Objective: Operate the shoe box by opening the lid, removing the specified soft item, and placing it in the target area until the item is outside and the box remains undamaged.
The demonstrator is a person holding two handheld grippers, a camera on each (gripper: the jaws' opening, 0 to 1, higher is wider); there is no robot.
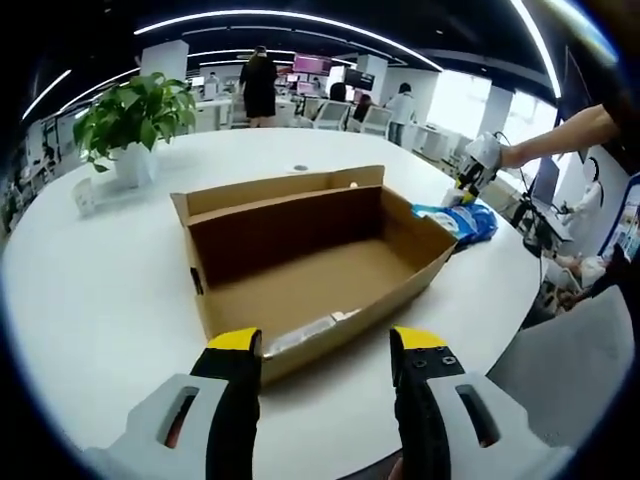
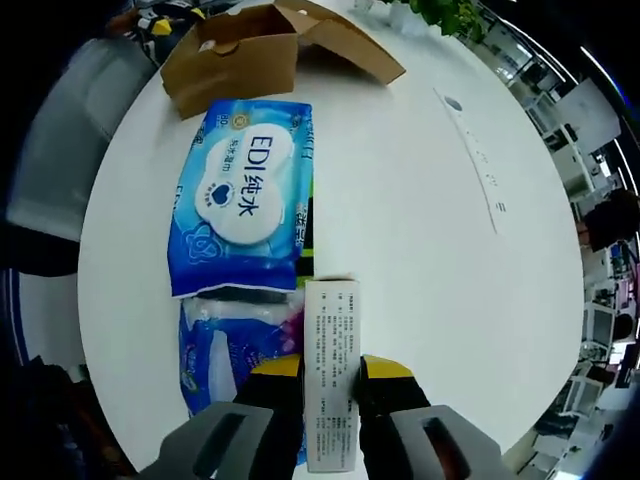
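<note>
**Pack out of the box, small carton being held over it**

In the left gripper view, the left gripper (image 1: 325,345) is being held with its jaws wide and empty, and the open box (image 1: 310,265) is lying just ahead of the tips, its inside bare apart from a pale strip near the closest wall. Beyond the box, to the right of the jaws, a blue pack (image 1: 458,222) is resting on the white surface (image 1: 100,300), with the right gripper (image 1: 470,180) being held above it.

In the right gripper view, the right gripper (image 2: 330,375) is being kept closed on a narrow white carton (image 2: 330,380). The pack (image 2: 245,210) is lying ahead and left of the jaws, flat on the surface, with a second blue wrapper (image 2: 225,345) closer in; the box (image 2: 240,45) is standing farther ahead.

Likely risks: the carton is being gripped by its thin sides and could be crushed or twisted loose; the left jaws, so near the cardboard wall, could dent it if pushed forward.

The printed face of the pack and the carton are being shown by the right gripper view; the bare box interior by the left.
</note>
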